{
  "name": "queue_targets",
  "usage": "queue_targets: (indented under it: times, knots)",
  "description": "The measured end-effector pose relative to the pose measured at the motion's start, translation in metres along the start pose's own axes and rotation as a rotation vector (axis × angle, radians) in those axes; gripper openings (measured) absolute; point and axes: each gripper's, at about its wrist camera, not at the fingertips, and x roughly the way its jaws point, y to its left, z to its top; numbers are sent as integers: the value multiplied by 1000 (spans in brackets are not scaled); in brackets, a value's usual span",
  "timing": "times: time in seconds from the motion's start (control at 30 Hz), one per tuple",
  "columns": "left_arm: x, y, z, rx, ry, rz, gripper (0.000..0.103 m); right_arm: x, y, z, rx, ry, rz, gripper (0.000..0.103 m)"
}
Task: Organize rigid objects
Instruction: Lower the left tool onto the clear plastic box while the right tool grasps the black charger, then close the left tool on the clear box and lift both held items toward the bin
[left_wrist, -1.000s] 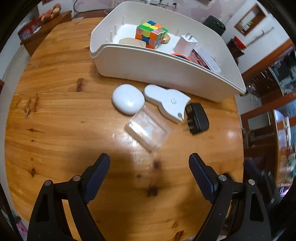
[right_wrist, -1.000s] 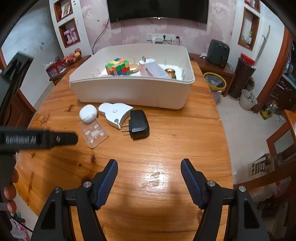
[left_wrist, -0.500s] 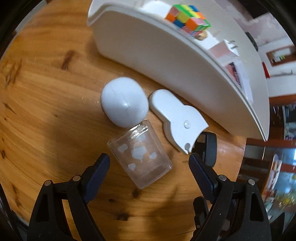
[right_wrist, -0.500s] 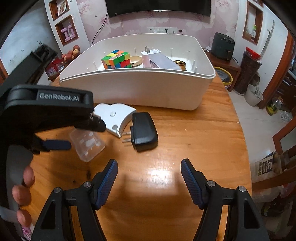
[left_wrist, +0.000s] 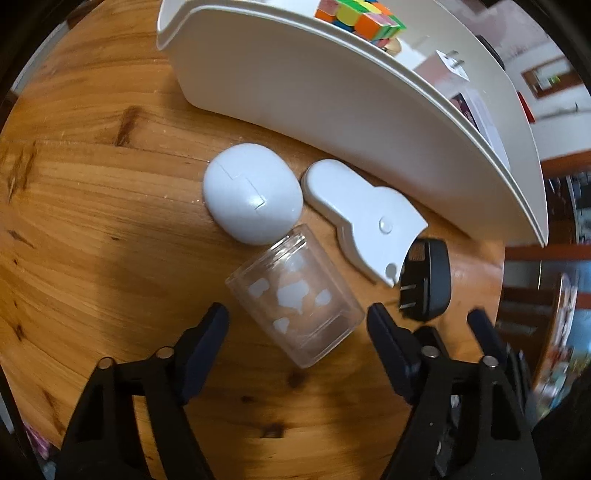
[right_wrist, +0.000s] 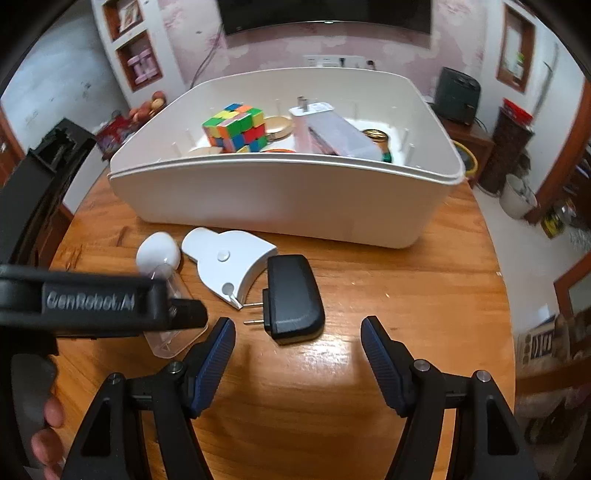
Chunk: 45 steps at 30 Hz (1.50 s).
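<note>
Wooden table (right_wrist: 406, 302), white bin (right_wrist: 280, 199), clear jar (left_wrist: 295, 299), black charger (right_wrist: 291, 299), perhaps mouse (left_wrist: 253, 199)

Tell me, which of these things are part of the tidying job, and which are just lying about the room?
Part of the job:
- clear plastic box, with the left gripper closing around it
- white egg-shaped case
- flat white gadget
- black charger
- white bin, already holding the puzzle cube

Just lying about:
- wall television
- fruit on the side shelf
- black appliance
</note>
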Motion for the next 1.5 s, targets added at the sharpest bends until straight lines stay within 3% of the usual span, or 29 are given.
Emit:
queue_targets:
  times: [0.17, 0.43, 0.5, 0.63, 0.77, 1.03, 1.17, 1.23, 1.5]
  knots:
    - [-5, 20, -2, 19, 31, -43, 61, 8, 9, 1, -95, 1, -15, 71]
    - [-7, 32, -12, 63, 54, -17, 61, 27, 22, 1, -132, 0, -30, 71]
    - [-9, 37, -10, 60, 67, -20, 62, 31, 25, 1, -138, -1, -41, 71]
    - [-15, 39, -8, 64, 58, -4, 78, 35, 25, -1, -127, -18, -53, 68]
    - [-17, 30, -4, 90, 27, 11, 79, 32, 20, -5, -109, -50, -32, 56]
    - [-17, 18, -6, 71, 2, 55, 78, 27, 14, -10, -96, -73, -39, 55]
    - [-19, 21, -7, 64, -29, 85, 73, 20, 16, -13, -98, -105, -60, 55]
    - [-23, 23, -9, 70, -39, 64, 54, 15, 22, -12, -111, -137, -78, 55]
    - [-46, 34, -19, 97, -85, 21, 54, -14, 42, -16, -171, -228, -92, 55]
